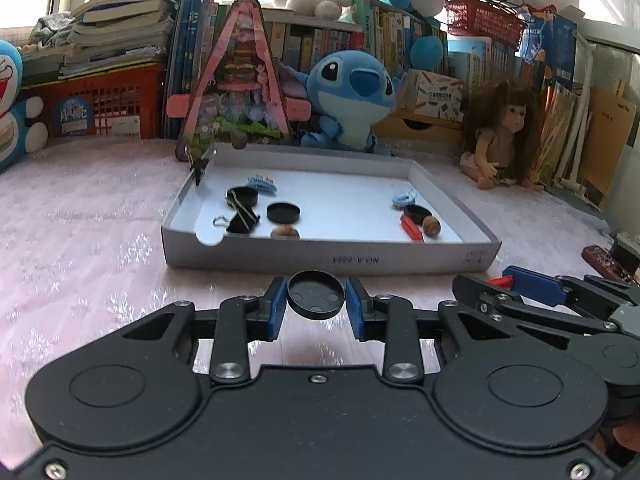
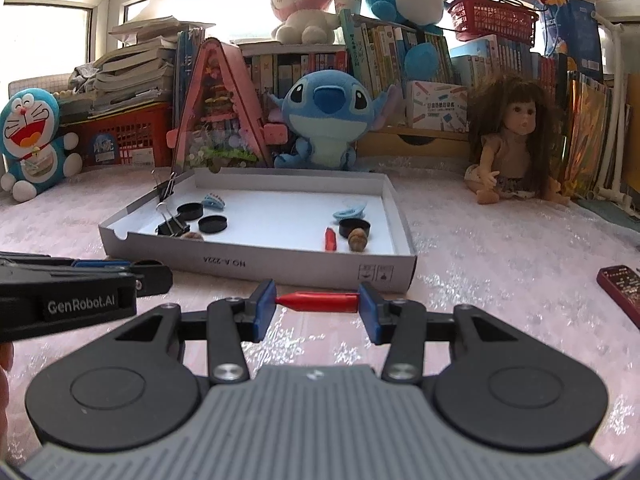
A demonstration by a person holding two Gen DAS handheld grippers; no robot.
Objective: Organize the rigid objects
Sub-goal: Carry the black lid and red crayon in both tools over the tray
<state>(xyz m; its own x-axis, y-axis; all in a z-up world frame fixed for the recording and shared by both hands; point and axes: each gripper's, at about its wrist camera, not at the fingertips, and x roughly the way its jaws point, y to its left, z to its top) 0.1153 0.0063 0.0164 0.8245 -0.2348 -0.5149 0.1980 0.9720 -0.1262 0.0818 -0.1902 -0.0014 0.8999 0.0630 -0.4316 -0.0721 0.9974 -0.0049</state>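
Left claw [image 1: 316, 300] grips round black plastic cap [image 1: 316, 295]; right claw [image 2: 318, 306] clamps red tapered plastic piece [image 2: 318, 303] end to end. Both hover before white cardboard tray [image 2: 280, 266]. Advice: lift over front wall, release beside matching items.

Strong daylight floods in from the windows [image 2: 48, 36] far beyond my jaws, blown out to white in both views. It glints off the shiny table [image 1: 88, 216] cover ahead of me in scattered sparkles. The fisheye bends everything toward the edges, corners go dark, and the far clutter looks slightly soft.
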